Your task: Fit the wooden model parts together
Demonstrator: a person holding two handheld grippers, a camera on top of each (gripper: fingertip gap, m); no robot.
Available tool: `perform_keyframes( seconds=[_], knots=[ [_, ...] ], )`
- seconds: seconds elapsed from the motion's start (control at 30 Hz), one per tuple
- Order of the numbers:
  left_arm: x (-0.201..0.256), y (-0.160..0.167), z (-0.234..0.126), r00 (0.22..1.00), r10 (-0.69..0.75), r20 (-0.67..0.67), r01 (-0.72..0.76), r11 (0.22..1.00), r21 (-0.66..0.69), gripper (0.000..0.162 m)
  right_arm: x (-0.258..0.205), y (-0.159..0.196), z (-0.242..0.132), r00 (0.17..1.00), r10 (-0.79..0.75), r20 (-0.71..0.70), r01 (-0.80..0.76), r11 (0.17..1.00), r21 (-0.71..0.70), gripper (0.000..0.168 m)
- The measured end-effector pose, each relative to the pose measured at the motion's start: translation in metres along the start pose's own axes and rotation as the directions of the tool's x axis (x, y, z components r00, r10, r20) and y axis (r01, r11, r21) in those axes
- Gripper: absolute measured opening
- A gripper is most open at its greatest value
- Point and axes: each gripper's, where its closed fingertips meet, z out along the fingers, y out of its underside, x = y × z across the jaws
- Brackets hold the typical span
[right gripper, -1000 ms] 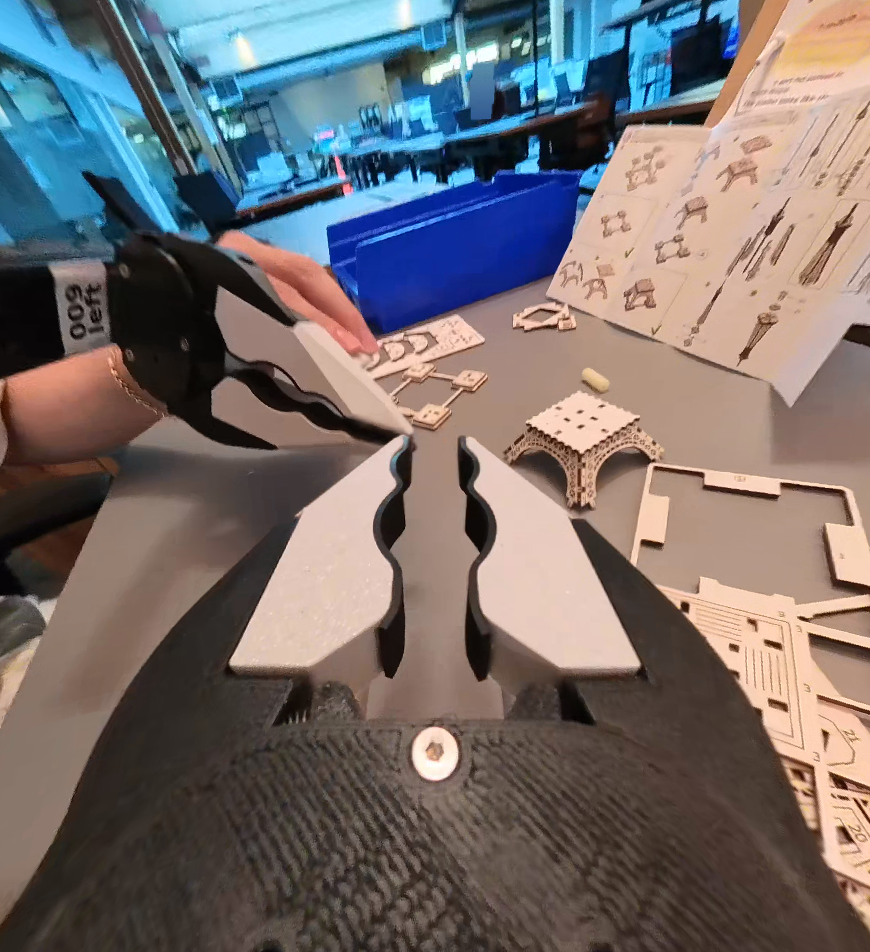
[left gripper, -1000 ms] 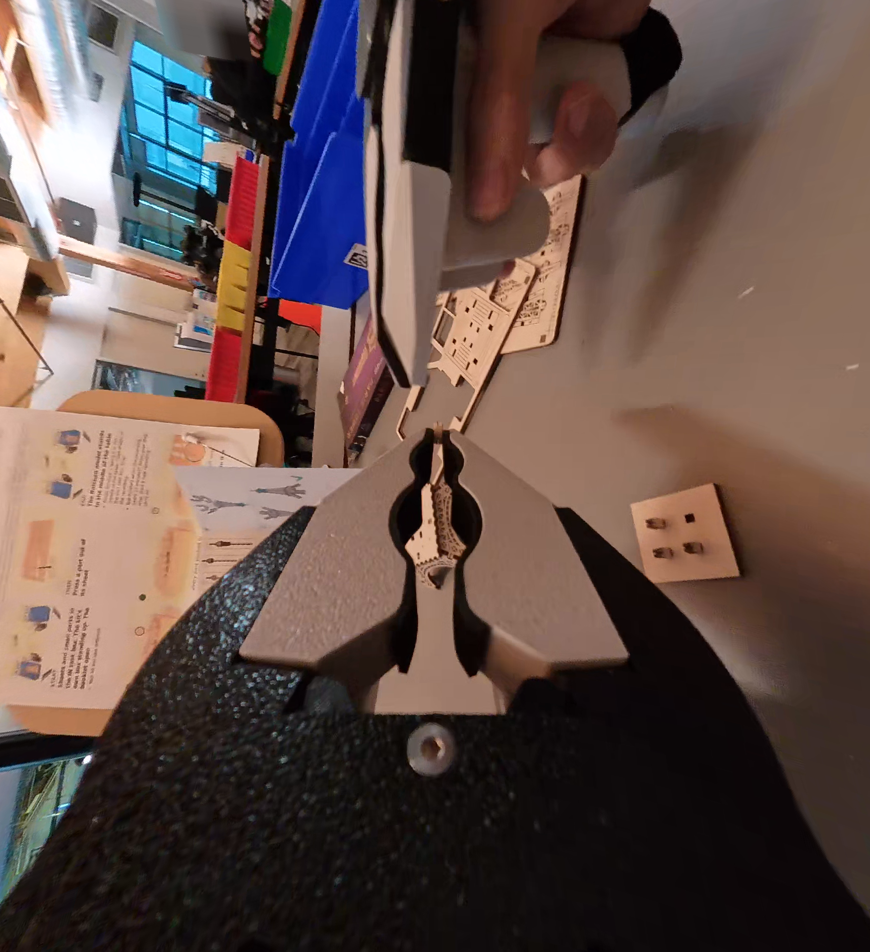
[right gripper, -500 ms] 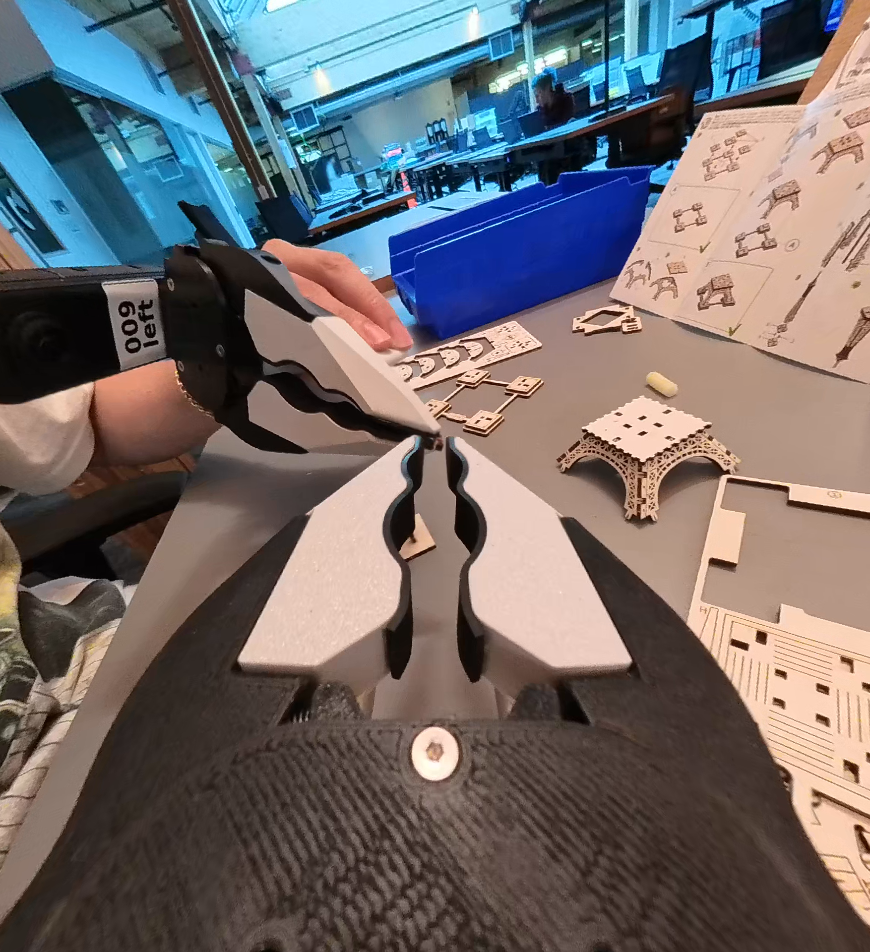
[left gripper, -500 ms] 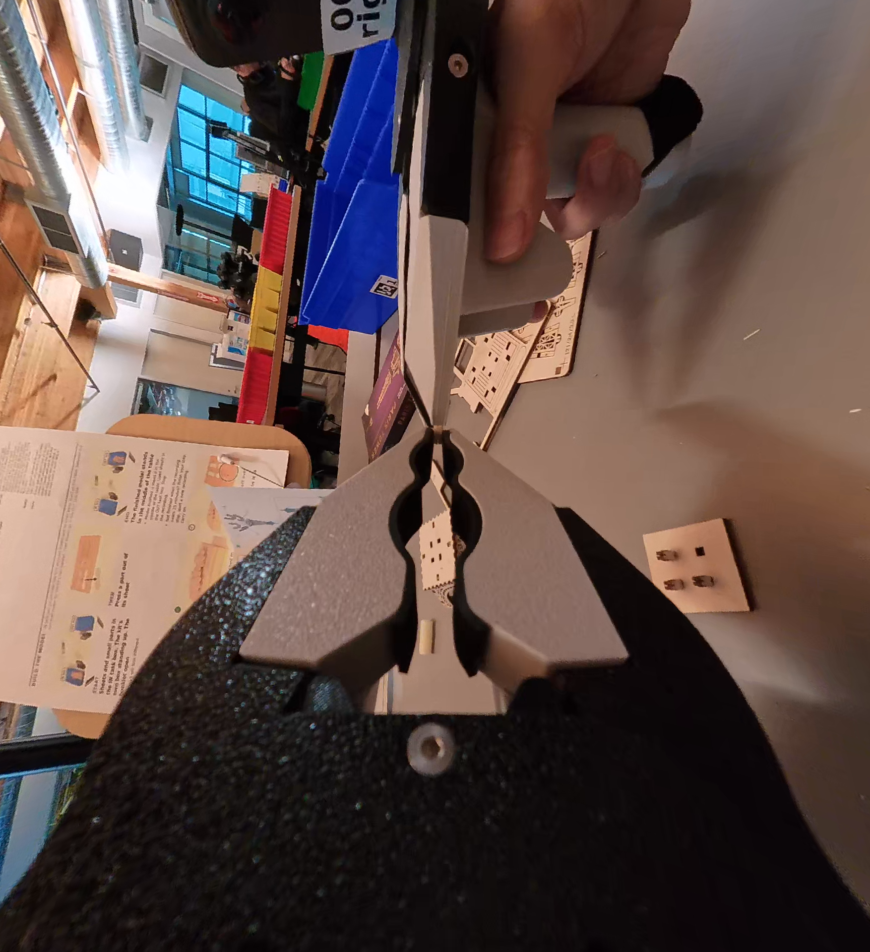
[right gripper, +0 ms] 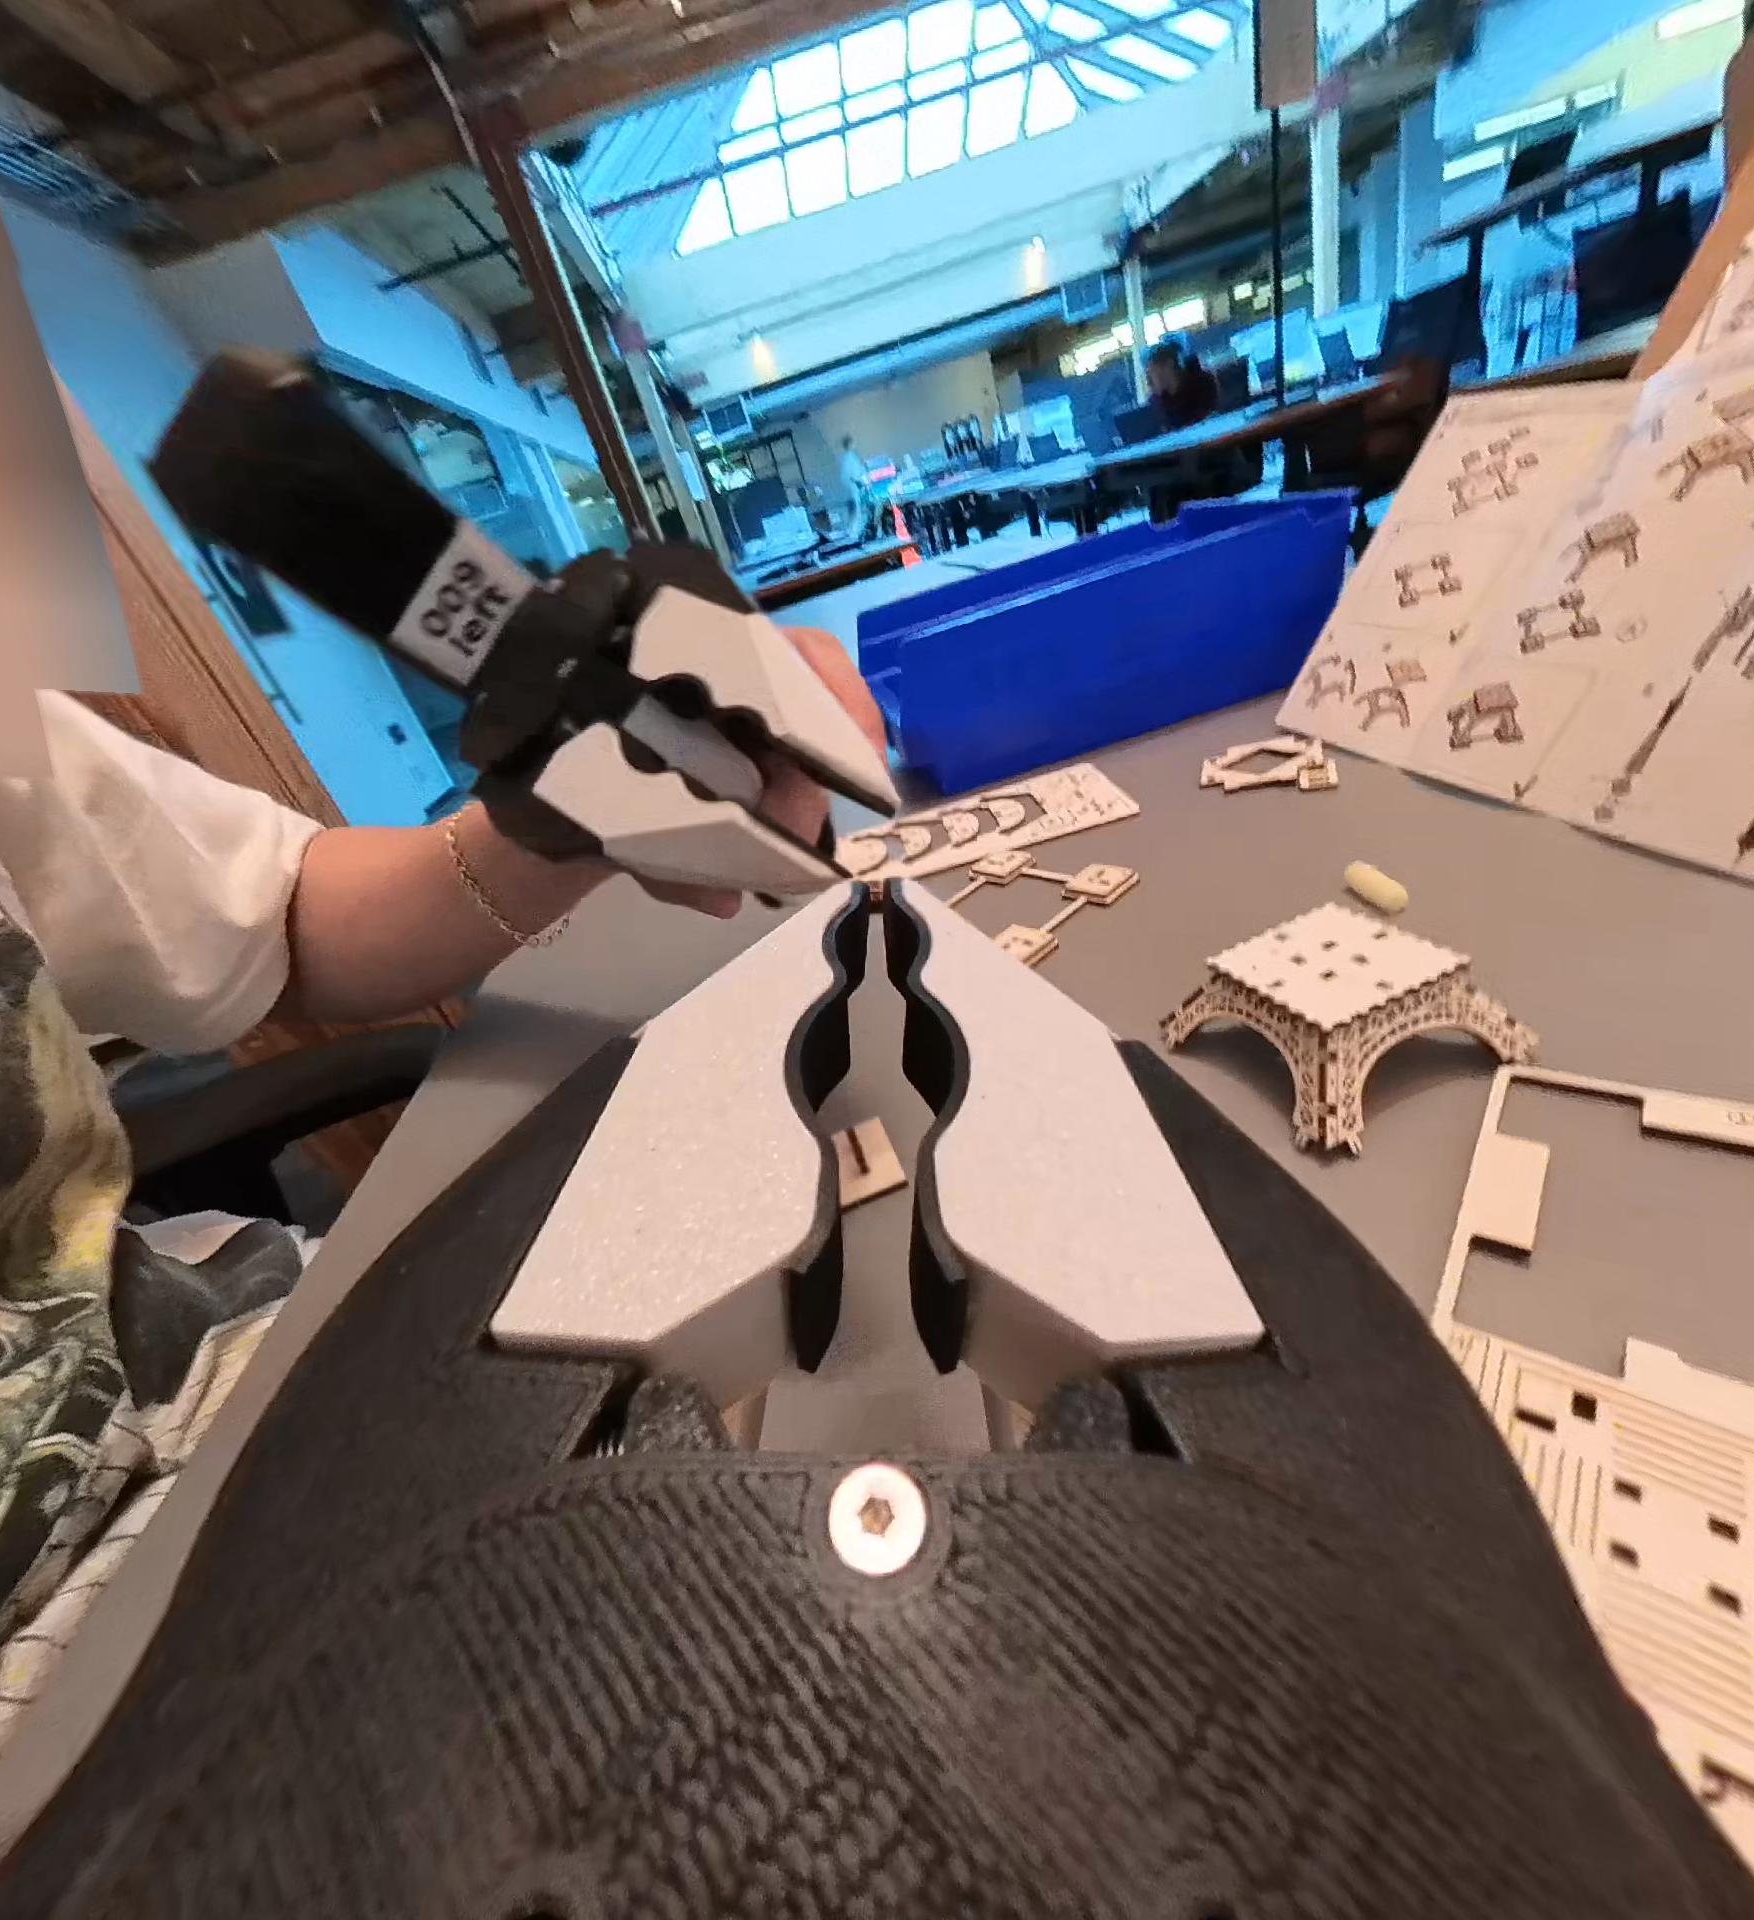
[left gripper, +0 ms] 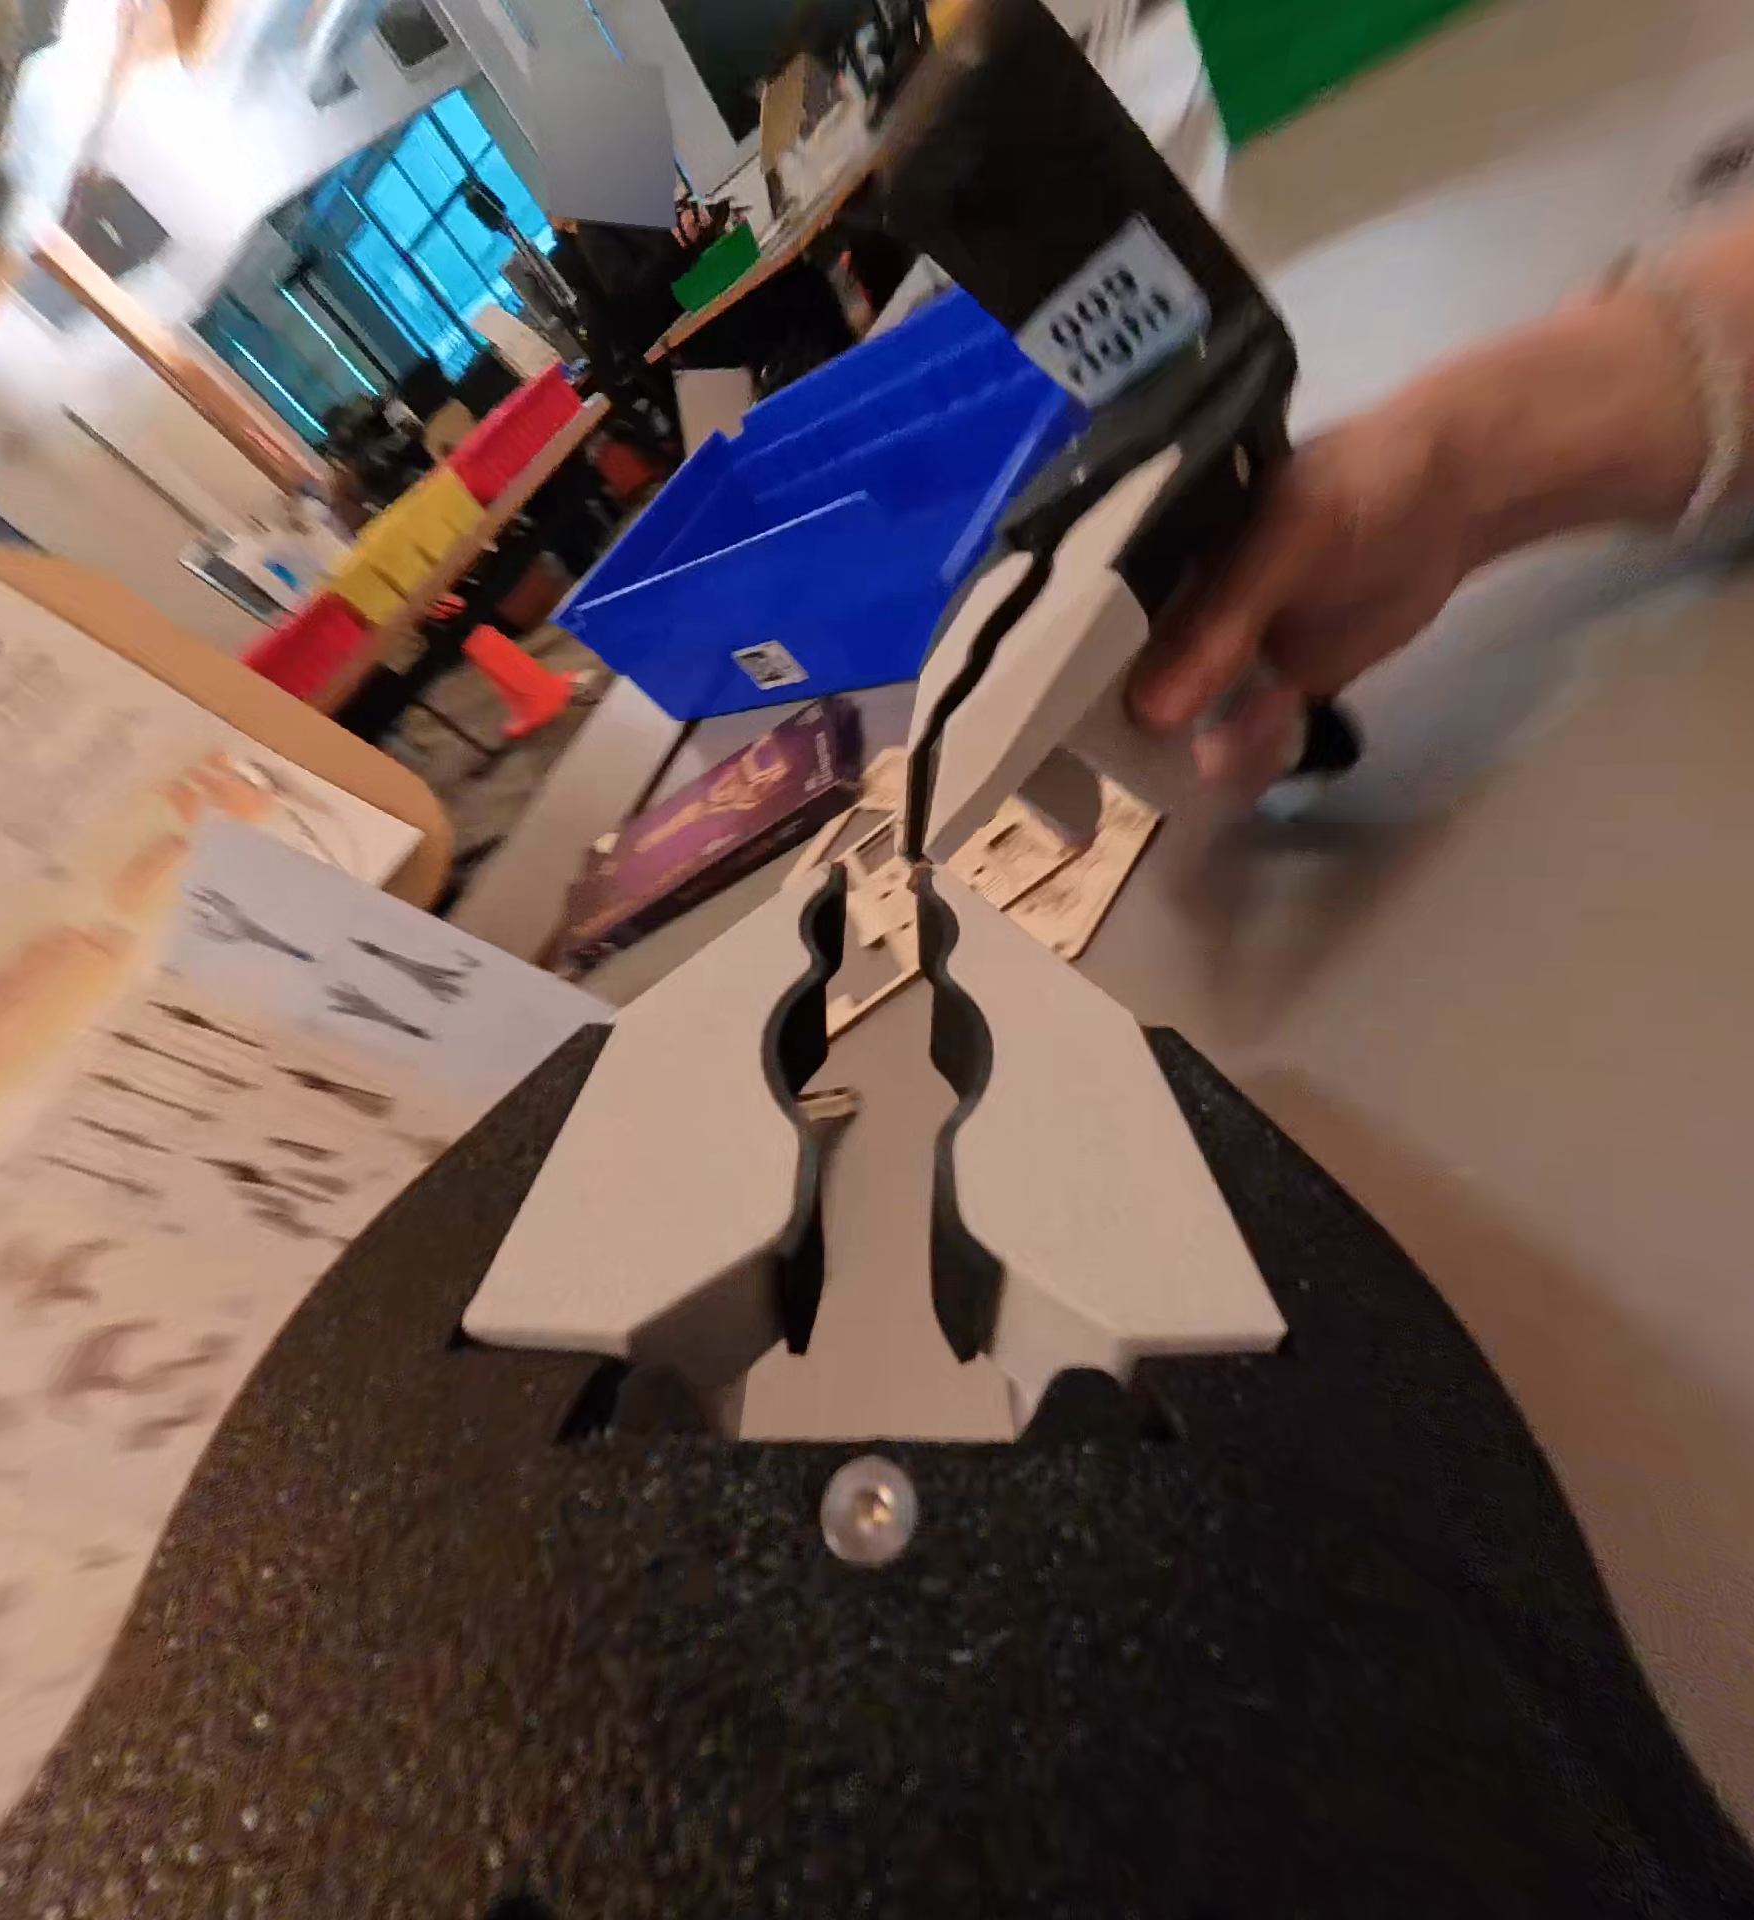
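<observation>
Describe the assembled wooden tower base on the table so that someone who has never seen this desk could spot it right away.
Start at the blue bin at the back of the grey table, then come toward the camera, past the small cream pellet. The tower base stands there: four arched lattice legs under a square perforated deck, the only upright piece among flat cut-out sheets.

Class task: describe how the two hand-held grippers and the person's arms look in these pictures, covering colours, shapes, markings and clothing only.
Each hand-held gripper, left and right, has a rough black body, a silver screw and two pale grey wedge fingers lined with wavy black pads. The left one's black handle carries a white label. The left arm wears a white sleeve and a thin chain bracelet.
</observation>
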Motion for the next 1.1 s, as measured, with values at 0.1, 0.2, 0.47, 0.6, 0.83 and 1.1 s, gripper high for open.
perform_keyframes(
  seconds=[0.1,0.2,0.47,0.6,0.83,1.1],
  knots=[
    [0.001,-0.007,-0.004,0.95,-0.282,-0.131,0.29,0.956,0.05,0.007,-0.008,-0.009,0.0,0.994,-0.109,0.004,0.108,0.992,0.06,0.001],
    [0.004,-0.013,-0.01,0.878,-0.408,-0.249,0.433,0.9,0.053,0.005,-0.015,-0.019,-0.002,0.978,-0.209,-0.005,0.208,0.97,0.126,0.001],
    [0.019,-0.019,-0.016,0.821,-0.428,-0.377,0.474,0.88,0.033,0.008,-0.03,-0.019,-0.002,0.94,-0.341,0.028,0.334,0.933,0.137,0.0],
    [0.016,-0.023,-0.018,0.821,-0.425,-0.381,0.48,0.876,0.057,0.007,-0.033,-0.018,-0.001,0.941,-0.337,0.041,0.328,0.934,0.142,0.0],
    [0.016,-0.028,-0.019,0.823,-0.408,-0.396,0.473,0.878,0.078,0.003,-0.037,-0.017,0.0,0.95,-0.302,0.081,0.289,0.947,0.144,0.001],
    [0.016,-0.032,-0.021,0.824,-0.395,-0.407,0.466,0.88,0.089,0.002,-0.038,-0.019,-0.001,0.954,-0.284,0.091,0.269,0.951,0.154,0.0]
  ],
)
